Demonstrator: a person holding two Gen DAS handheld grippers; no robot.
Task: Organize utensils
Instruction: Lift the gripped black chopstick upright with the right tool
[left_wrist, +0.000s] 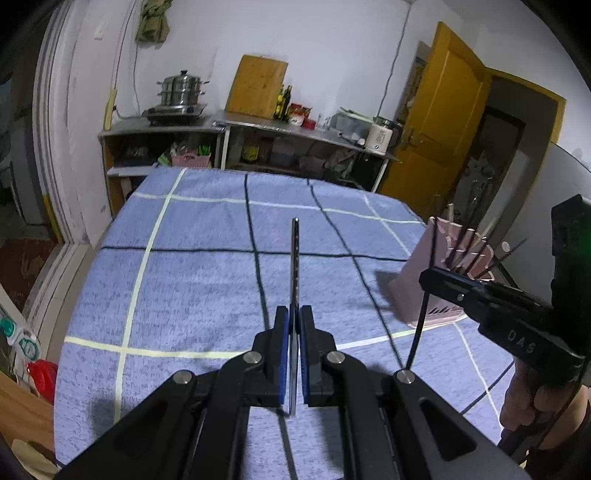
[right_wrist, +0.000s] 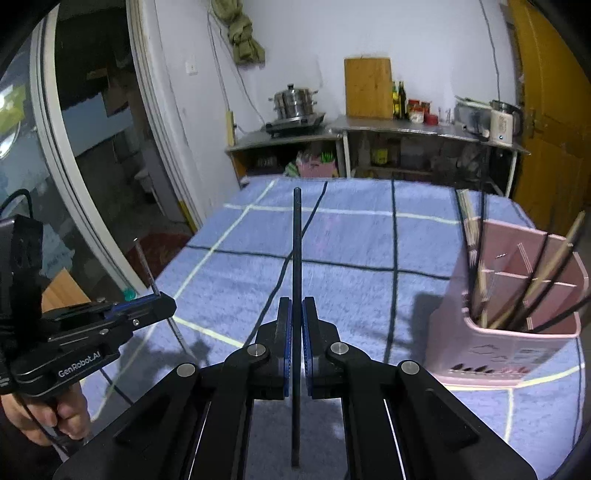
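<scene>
My left claw (left_wrist: 294, 325) is clamped on a slim metal chopstick (left_wrist: 294, 258), held upright above the blue checked towel (left_wrist: 207, 280) on the tabletop. My right claw (right_wrist: 296, 314) grips a black chopstick (right_wrist: 297, 236), also upright. The pink utensil holder (right_wrist: 517, 332) stands on the towel to the right, with more chopsticks (right_wrist: 539, 280) inside.

A table covered by a blue checked towel (left_wrist: 207, 280) carries a pink utensil holder (right_wrist: 509, 332) standing upright.
</scene>
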